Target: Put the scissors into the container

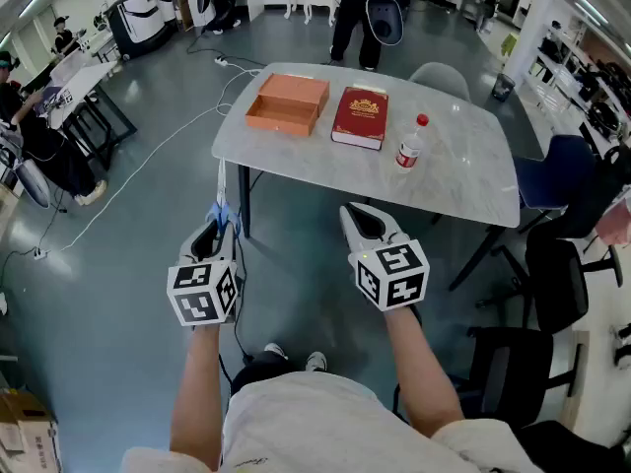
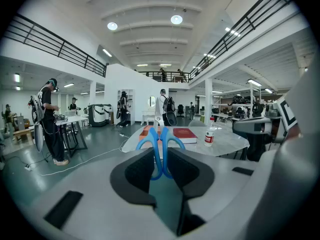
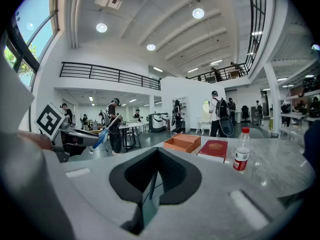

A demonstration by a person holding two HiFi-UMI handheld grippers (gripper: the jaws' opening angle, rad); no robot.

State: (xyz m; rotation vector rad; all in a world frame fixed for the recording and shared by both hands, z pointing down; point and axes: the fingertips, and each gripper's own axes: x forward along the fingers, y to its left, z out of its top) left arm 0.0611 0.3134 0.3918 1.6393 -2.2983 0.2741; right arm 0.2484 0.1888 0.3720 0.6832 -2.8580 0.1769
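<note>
Carry step. Left gripper clamped on blue-handled scissors, held short of table. Right gripper closed, empty. Next, probably: reach over open orange container, release inside.

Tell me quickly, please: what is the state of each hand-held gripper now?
The left hand-held gripper is closed on the scissors, at the blue handles.
The right hand-held gripper is closed, with nothing between its jaws.
</note>
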